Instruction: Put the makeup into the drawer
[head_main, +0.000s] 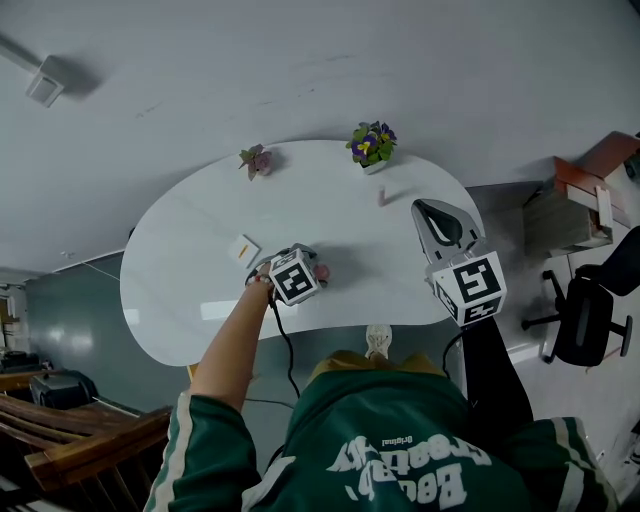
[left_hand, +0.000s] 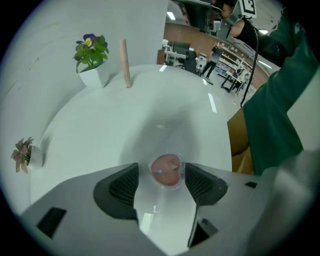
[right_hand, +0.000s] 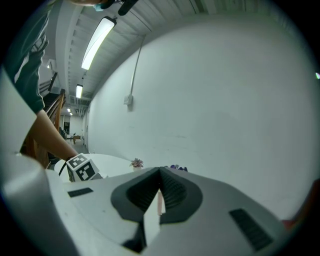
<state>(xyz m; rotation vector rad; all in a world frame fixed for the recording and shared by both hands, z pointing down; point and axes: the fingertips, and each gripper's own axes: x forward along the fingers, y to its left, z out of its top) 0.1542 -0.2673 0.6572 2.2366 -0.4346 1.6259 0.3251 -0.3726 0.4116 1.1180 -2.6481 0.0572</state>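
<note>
A round clear compact of pink makeup (left_hand: 166, 171) lies on the white table (left_hand: 100, 135), between the jaws of my left gripper (left_hand: 162, 182). That gripper points steeply down and stands open. Its right pad (left_hand: 202, 182) is next to the compact's rim and its left pad (left_hand: 122, 186) is apart from it. In the head view the compact (head_main: 322, 271) peeks out beside the left gripper (head_main: 297, 268). A slim pink stick (head_main: 381, 196) stands upright farther back. My right gripper (head_main: 432, 218) hovers over the table's right end, its jaws together and empty. No drawer is in view.
A pot of purple flowers (head_main: 372, 146) and a small pink plant (head_main: 256, 160) stand at the table's far edge. A small white card (head_main: 243, 249) lies left of the left gripper. An office chair (head_main: 585, 315) and a box (head_main: 575, 205) are at the right.
</note>
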